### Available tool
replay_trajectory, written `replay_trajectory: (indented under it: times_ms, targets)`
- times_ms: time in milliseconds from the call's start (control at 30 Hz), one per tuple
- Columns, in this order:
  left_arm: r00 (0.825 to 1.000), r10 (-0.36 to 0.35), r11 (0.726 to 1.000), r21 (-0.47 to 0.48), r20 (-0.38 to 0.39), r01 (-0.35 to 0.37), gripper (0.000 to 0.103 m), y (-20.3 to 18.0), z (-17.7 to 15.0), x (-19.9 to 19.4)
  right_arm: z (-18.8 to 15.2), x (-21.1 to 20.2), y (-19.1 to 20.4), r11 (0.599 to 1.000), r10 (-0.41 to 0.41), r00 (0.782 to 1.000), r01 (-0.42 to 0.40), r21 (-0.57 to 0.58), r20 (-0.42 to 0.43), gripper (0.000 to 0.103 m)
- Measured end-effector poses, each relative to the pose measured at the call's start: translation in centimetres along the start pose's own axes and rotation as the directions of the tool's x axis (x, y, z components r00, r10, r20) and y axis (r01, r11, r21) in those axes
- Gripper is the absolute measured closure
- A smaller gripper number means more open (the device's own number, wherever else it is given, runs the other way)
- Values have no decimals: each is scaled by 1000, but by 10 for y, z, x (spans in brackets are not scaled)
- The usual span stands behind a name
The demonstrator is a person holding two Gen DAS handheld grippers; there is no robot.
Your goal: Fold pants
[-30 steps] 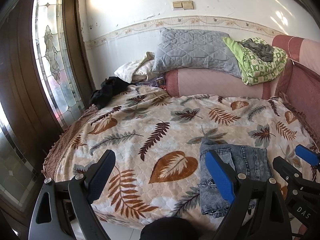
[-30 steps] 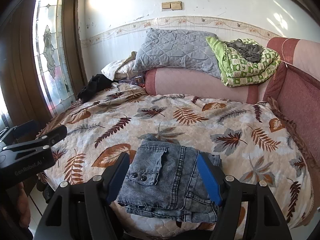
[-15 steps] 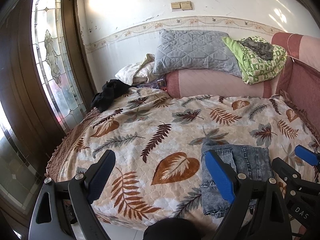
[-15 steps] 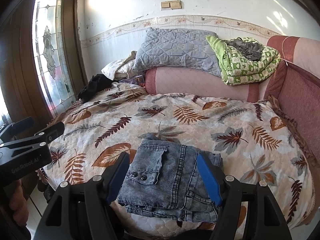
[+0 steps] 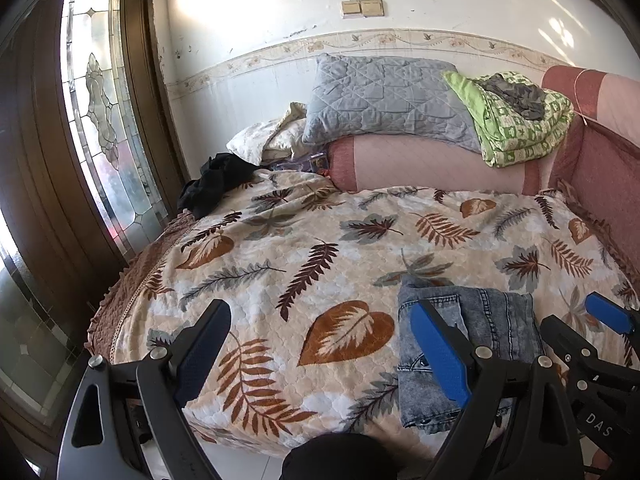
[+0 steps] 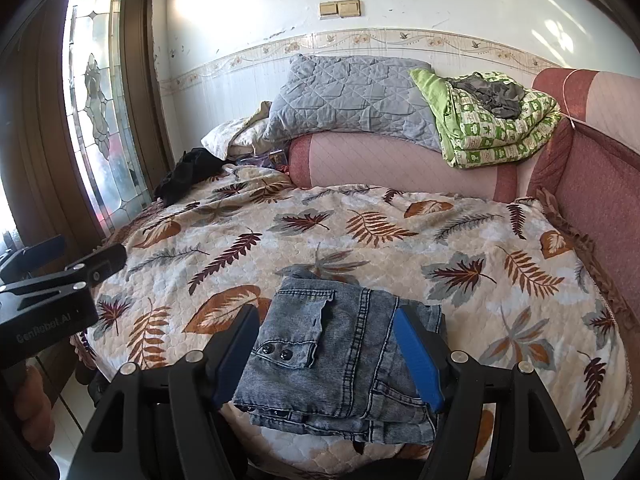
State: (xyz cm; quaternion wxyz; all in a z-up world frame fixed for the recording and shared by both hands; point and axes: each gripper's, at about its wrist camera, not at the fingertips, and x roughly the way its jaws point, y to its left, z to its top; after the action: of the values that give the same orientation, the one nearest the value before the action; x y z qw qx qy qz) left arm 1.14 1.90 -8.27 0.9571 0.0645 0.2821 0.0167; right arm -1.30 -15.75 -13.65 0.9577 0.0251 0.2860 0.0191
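Note:
The grey-blue denim pants [image 6: 340, 356] lie folded into a small thick stack near the front edge of the bed; they also show in the left wrist view [image 5: 472, 344]. My right gripper [image 6: 328, 344] is open and empty, held just in front of and above the stack, not touching it. My left gripper [image 5: 320, 340] is open and empty, left of the pants over the leaf-print bedspread. The right gripper shows at the right edge of the left wrist view [image 5: 592, 332], and the left gripper at the left edge of the right wrist view [image 6: 76, 260].
The leaf-print bedspread [image 5: 320, 248] covers the bed. At the back lie a grey quilted pillow [image 5: 384, 100], a green folded blanket [image 5: 520, 120], a pink bolster [image 5: 432, 168] and black clothing [image 5: 216, 184]. A stained-glass door [image 5: 100, 128] stands left. A padded red headboard [image 6: 592, 168] lies right.
Both grippers have drawn back slightly from the bed and stay open. The folded pants have not moved.

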Motion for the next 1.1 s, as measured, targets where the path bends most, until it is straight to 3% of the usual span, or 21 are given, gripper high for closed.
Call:
replay_trajectory:
  times_ms: [733,867,1100]
  targets:
    - [999,-47,999,2,4,47,11,-3,7,-6,3,-1,2,1000,-2,1000,2,-8,-3,30]
    - [998,-46,999,-6,32,46,11,0,9,-13,11,-8,1,1000,-6,999,6,0,33,30]
    - [998,-48,999,-12,42,49,11,4,8,-15,7,-5,8,1000,4,1000,-4,-15,13,30]
